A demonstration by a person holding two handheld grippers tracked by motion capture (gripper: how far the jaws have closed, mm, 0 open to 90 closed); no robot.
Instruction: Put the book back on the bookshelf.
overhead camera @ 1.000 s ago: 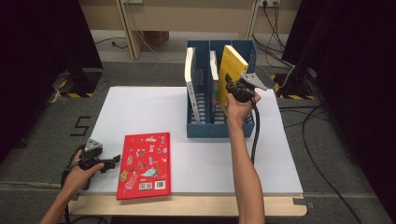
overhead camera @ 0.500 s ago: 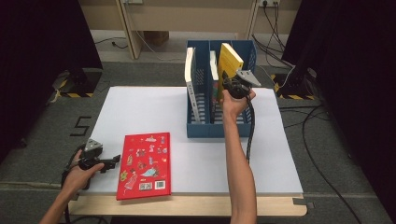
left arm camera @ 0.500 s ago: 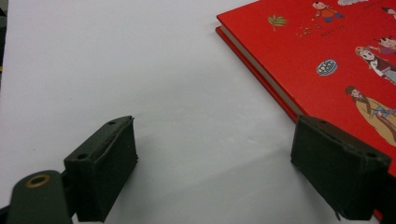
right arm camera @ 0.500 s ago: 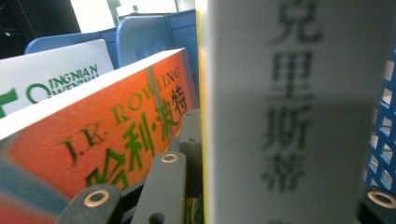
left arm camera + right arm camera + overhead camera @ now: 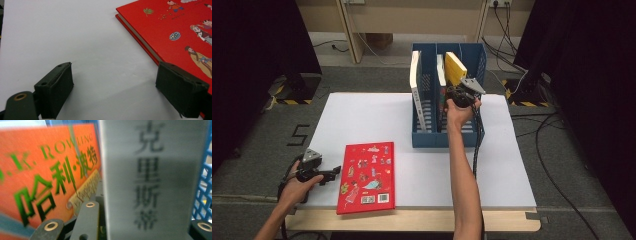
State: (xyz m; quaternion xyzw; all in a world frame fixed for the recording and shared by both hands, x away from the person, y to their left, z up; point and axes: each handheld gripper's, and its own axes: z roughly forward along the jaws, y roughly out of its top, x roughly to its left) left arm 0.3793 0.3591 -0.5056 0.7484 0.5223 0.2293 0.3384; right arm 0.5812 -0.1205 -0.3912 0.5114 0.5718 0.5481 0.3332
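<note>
Gripping yellow book point(image 5: 455, 67) w/ right gripper point(image 5: 455, 94)

Even overhead light falls on the white desk point(image 5: 372, 115) in the high view, while the room at both sides sinks into near black. That view is soft and slightly grainy. The left gripper view is bright and fairly sharp, with faint soft shadows under the jaws. The right gripper view is blurred: the grey book spine point(image 5: 155, 177) and orange book cover point(image 5: 50, 170) sit too close to focus.

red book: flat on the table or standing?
Flat. The red book lies cover-up on the white table, beside the open left gripper.
</note>
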